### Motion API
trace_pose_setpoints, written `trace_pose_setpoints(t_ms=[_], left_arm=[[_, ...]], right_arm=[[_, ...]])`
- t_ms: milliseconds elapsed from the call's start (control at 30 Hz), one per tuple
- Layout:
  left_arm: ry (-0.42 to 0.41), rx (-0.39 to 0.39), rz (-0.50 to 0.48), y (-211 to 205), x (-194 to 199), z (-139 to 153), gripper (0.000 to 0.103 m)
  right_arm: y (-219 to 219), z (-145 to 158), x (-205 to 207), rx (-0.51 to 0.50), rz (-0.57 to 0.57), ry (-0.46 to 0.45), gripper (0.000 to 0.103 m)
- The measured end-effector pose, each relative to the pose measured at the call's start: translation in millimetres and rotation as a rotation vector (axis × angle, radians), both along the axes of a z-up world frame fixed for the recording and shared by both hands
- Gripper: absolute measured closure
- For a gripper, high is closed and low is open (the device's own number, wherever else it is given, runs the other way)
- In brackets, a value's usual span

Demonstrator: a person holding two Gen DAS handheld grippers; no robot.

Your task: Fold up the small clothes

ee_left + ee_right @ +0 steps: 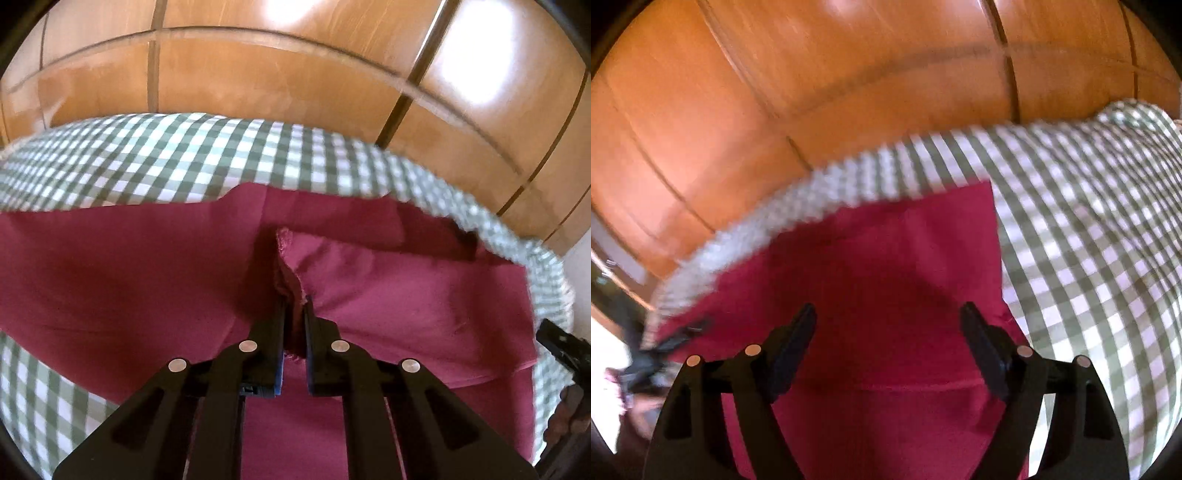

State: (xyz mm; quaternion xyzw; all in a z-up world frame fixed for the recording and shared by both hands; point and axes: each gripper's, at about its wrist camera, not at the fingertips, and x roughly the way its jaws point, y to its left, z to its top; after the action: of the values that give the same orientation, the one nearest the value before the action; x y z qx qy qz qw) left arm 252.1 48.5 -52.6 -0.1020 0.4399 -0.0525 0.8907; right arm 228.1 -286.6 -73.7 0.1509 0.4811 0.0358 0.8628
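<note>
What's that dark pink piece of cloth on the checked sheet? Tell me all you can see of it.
The dark pink cloth is a plain, matte woven fabric in deep magenta, lying mostly flat on a green-and-white checked sheet. One edge is pulled up into a ridge with a slightly frayed hem, pinched in the shut left gripper. Soft creases run from that pinch. The right gripper hovers open over another flat part, not gripping it. What garment it is I cannot tell.

One maroon garment (406, 295), one checked cloth (166, 155) — two grippers: left gripper (294, 306), right gripper (888, 314).
</note>
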Motion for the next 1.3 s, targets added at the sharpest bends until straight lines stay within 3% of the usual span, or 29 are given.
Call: trace_pose_setpoints(t_ms=[33,67,100,133,200,233,300,333,500,633,733,800,867,1000,1167,1267,1300], left_arm=[[0.019,0.047,0.007,-0.8,1.1,-7.5,0.092],[0.026,0.065,0.007,0.4,0.0,-12.9,0.091],[0.014,0.065,0.007,2.1,-2.5,-13.5,0.090],[0.001,0.070,0.012,4.8,-6.2,-12.1,0.082],[-0.007,0.045,0.028,13.7,-13.9,-8.2,0.074],[-0.014,0.022,0.052,23.2,-20.8,-4.6,0.055],[-0.055,0.013,0.116,40.7,-35.6,2.9,0.040],[-0.075,-0.008,0.141,53.9,-45.0,7.2,0.040],[-0.029,-0.159,0.324,136.7,-81.0,-0.1,0.040],[-0.033,-0.259,0.483,205.4,-108.6,-10.6,0.040],[-0.051,-0.300,0.617,255.5,-125.1,-13.8,0.040],[-0.058,-0.295,0.708,284.3,-133.0,-13.4,0.040],[-0.052,-0.341,0.769,317.1,-136.7,-16.7,0.040],[-0.077,-0.427,0.824,360.2,-134.1,-19.3,0.040],[-0.046,-0.474,0.854,391.0,-118.1,-30.6,0.051],[-0.037,-0.443,0.870,395.4,-109.5,-34.0,0.061],[-0.033,-0.428,0.866,397.2,-107.5,-34.0,0.073]], right_arm=[[5.5,-15.5,2.8,-0.046,0.001,0.021,0.025],[11.7,-17.1,-0.1,-0.091,0.011,-0.018,0.022],[24.1,-18.4,-3.4,-0.164,0.032,-0.044,0.020],[29.5,-18.6,-5.1,-0.198,0.031,-0.051,0.019],[30.9,-16.9,-7.6,-0.203,0.015,-0.050,0.018],[30.8,-14.3,-9.2,-0.191,0.009,-0.049,0.016],[30.2,0.7,-20.3,-0.170,0.004,-0.078,0.014],[30.7,9.5,-28.2,-0.163,0.003,-0.101,0.013],[50.9,15.7,-72.9,-0.149,0.068,-0.122,0.011],[81.6,-1.9,-95.2,-0.203,0.140,-0.091,0.011],[98.9,-18.3,-105.7,-0.302,0.176,-0.084,0.008],[102.6,-23.4,-104.8,-0.321,0.178,-0.082,0.003],[98.8,-28.3,-100.4,-0.289,0.176,-0.048,0.002],[95.6,-30.1,-102.3,-0.272,0.170,-0.041,0.002],[97.9,-27.8,-105.3,-0.281,0.166,-0.062,0.002],[97.7,-27.7,-103.0,-0.282,0.166,-0.063,0.002],[97.8,-27.6,-103.2,-0.282,0.166,-0.064,0.002]])
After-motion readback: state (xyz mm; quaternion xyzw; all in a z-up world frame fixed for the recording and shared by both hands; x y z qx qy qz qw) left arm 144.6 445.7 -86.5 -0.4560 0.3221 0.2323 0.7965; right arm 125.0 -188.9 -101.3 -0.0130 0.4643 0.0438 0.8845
